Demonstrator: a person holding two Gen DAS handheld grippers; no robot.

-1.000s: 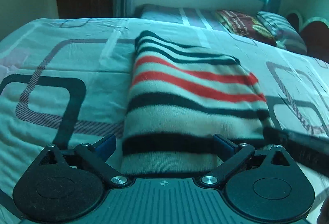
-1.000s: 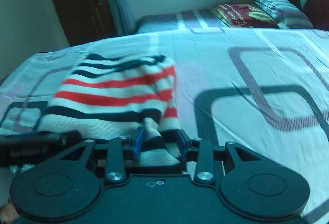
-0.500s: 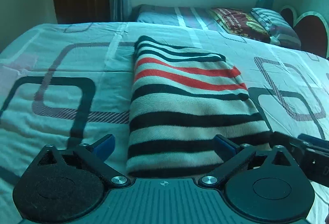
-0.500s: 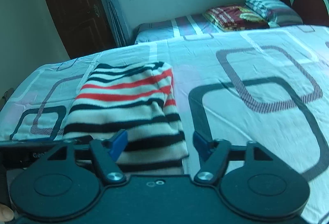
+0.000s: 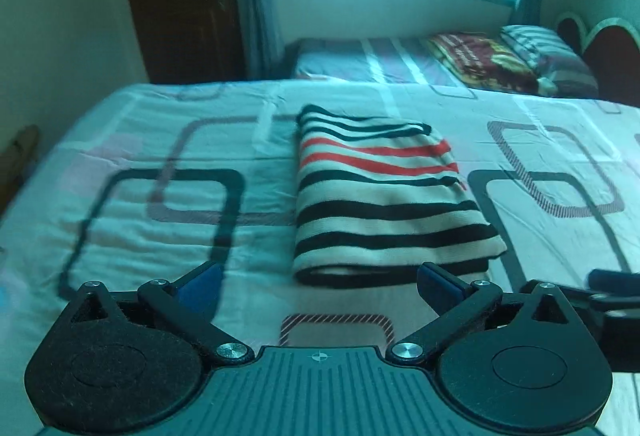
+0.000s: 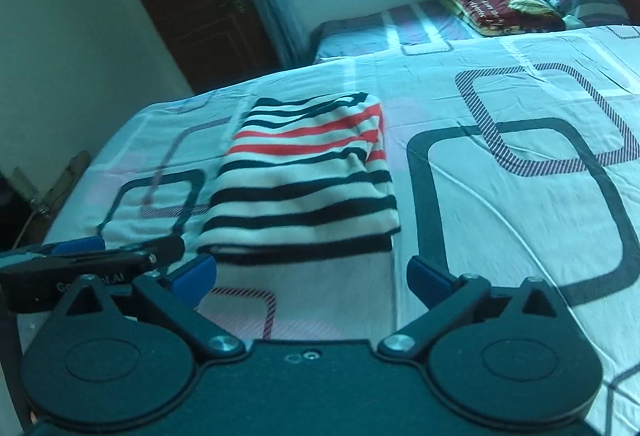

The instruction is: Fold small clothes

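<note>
Sweater (image 5: 384, 196), striped, lies folded in a compact rectangle on the patterned bedsheet (image 5: 160, 204). Left gripper (image 5: 320, 282) and right gripper (image 6: 312, 276) hang just short of its near edge, jaws spread wide and empty, touching nothing. Fold looks finished.

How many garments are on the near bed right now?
1. A folded striped sweater lies on the near bed, just beyond both open grippers, left and right. Neither touches it. Parts of the bed are out of frame, so more may be unseen.
</note>
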